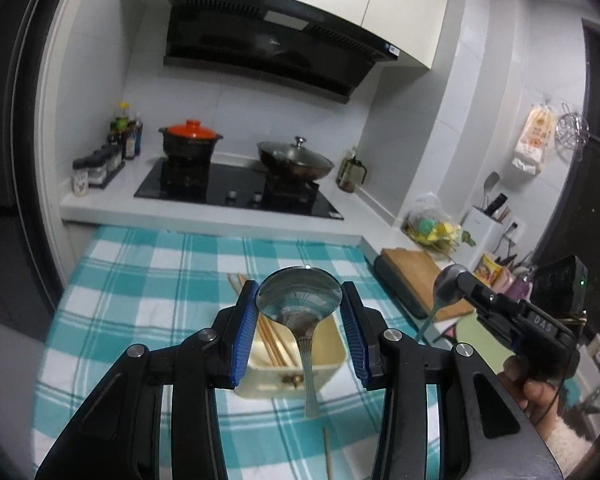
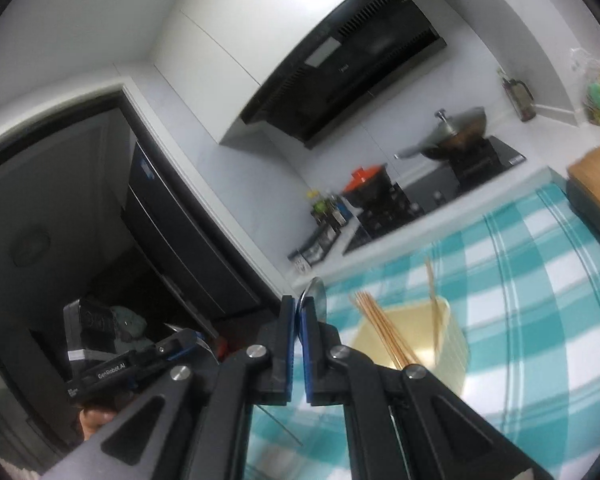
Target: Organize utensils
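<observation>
Left tool (image 1: 300,312) pinches a large spoon (image 1: 299,294) by its bowl, handle dangling straight down over the cream holder (image 1: 328,368) (chopsticks (image 1: 274,340) already inside); right tool (image 1: 466,280), at three o'clock, clamps a second spoon (image 1: 446,284).

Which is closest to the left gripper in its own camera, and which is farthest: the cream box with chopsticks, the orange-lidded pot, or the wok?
1. The cream box sits on the checked cloth, just below the left gripper, which holds a spoon.
2 and 3. The orange-lidded pot, back left on the stove, and the wok, back right, are too close to call.
</observation>
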Demonstrator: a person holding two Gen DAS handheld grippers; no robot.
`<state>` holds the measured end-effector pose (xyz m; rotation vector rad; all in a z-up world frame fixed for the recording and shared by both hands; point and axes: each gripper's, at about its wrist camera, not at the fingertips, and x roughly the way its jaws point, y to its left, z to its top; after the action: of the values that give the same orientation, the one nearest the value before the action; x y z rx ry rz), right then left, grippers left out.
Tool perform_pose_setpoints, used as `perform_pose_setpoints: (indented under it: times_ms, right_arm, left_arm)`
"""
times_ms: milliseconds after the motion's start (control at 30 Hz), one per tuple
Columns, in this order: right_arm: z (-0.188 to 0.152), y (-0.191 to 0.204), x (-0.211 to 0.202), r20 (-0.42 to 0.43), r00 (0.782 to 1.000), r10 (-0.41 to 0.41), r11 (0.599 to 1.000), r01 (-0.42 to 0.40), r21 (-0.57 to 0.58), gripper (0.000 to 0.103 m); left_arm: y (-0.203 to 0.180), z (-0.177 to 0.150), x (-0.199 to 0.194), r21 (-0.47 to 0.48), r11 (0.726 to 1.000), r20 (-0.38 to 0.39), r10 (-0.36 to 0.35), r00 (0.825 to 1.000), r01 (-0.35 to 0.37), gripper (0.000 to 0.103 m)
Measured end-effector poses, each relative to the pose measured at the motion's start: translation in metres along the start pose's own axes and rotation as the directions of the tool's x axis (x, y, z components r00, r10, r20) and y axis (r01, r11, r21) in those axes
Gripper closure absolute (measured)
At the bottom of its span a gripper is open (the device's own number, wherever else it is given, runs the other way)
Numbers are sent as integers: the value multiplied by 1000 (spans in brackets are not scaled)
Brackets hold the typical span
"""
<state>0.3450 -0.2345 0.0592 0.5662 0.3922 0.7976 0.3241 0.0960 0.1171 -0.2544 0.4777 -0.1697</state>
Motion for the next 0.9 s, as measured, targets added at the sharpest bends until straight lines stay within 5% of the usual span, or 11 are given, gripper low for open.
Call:
perform_pose_setpoints:
  times_ms: [167,333,567,667,700,767,900]
  right_arm:
    - [31,3,62,5,1000,0,1000,0,-15,100]
    - [27,-30,121,-66,996,-67,998,67,-6,100]
    - [-17,-82,176,-224,962,-154,986,165,34,98]
    - [-29,-87,191,-322,914,-246,966,259,0,89]
    - [-30,-86,192,-340,901,-268,960,280,-15,74]
    - [-28,-78,182,-329,903,-277,959,280,-40,61]
    - [-23,-45,145,-287,906,-310,947,270,-172,59]
  left_arm:
    - [12,30,60,-5,998,-15,55,998,-56,62]
    - [30,11,135,-9,993,-135,115,984,-117,62]
    - [54,-44,210,-34,988,-345,131,929,-152,61]
    - [56,-49,204,-47,987,-369,123,921,-151,48]
    - [55,-47,197,-43,988,-359,124,925,-149,44]
    - [51,-39,171,-9,988,-316,142,938,-153,31]
    - [47,-39,102,57,986,-253,168,953,-159,20]
